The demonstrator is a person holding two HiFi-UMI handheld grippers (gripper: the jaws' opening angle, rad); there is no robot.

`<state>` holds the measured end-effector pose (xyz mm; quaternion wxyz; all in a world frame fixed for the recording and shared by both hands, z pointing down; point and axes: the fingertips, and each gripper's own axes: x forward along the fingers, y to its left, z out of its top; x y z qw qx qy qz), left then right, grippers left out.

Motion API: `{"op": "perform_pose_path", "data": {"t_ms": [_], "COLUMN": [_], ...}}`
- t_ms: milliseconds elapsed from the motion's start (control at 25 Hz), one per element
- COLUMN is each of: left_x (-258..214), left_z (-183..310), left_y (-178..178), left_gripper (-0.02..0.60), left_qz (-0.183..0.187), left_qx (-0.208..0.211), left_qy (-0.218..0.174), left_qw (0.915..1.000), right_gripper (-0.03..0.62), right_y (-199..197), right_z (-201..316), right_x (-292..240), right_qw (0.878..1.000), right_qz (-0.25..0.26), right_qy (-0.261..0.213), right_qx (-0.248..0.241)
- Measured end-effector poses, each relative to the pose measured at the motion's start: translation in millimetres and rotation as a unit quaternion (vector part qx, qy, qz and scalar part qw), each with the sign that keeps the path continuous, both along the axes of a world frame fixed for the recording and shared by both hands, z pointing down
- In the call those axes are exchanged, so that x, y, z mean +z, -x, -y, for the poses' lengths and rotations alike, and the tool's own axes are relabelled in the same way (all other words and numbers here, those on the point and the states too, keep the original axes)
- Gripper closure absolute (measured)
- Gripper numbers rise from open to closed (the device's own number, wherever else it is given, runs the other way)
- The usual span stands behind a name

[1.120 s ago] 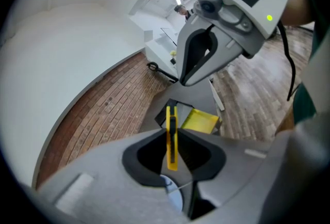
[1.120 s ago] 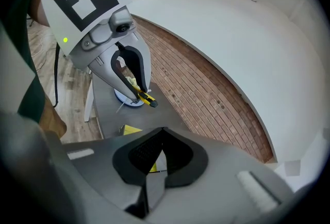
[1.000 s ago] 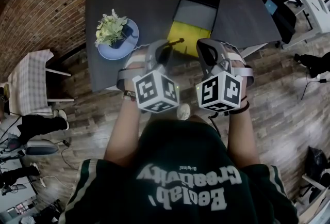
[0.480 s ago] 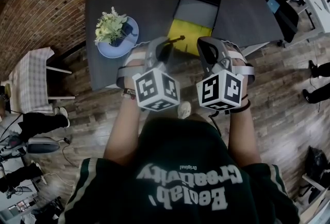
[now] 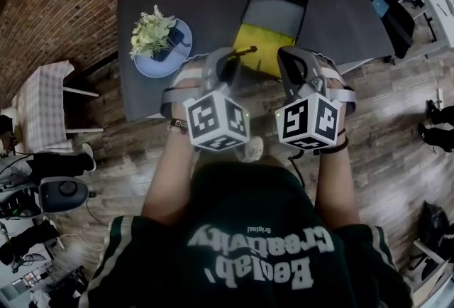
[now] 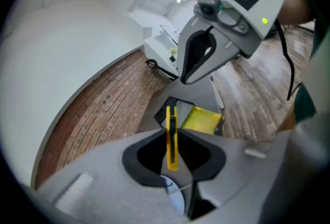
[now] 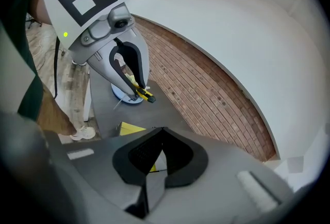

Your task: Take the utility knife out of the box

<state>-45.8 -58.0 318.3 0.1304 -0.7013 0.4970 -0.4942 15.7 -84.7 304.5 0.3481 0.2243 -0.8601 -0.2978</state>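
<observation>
Clearly utility knife (image 6: pixel 171 140) clamped btwn left gripper (image 6: pixel 171 132) jaws, right gripper (image 7: pixel 164 129) jaws together.

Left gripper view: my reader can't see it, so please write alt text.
The left gripper is shut on a yellow utility knife, edge-on between its jaws. Beyond are the open box on a dark table and the right gripper.

1. Left gripper (image 6: pixel 172 132), bottom centre: jaws clamped on knife (image 6: pixel 171 140), yellow, standing on edge.
2. Past the tips: open dark box (image 6: pixel 178 108) with yellow flap (image 6: pixel 202 120), on grey table (image 6: pixel 202 95).
3. Pale blue plate (image 6: pixel 174 201) shows under the knife.
4. Right gripper (image 6: pixel 183 78) upper right, marker cube on top, tips pointing down-left.
5. Brick (image 6: pixel 103 109) at left.
</observation>
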Motion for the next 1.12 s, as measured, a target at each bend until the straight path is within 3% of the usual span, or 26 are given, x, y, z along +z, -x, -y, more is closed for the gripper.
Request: {"op": "perform_pose_path", "data": {"t_ms": [640, 1120], "left_x": [16, 59], "left_z": [65, 105], "left_y": [20, 25], "left_gripper": [0.517, 0.517], "left_qz": [-0.006, -0.016], "left_qx": [0.061, 0.106], "left_qy": [0.019, 0.071], "left_qw": [0.9979, 0.9917], "right_gripper": [0.588, 0.588], "right_y": [22, 26], "right_z": [54, 90], "right_x": [15, 48], "right_qw": [0.999, 0.994], "right_qz": [-0.016, -0.023], "right_qy": [0.015, 0.057], "right_qx": [0.045, 0.087]}}
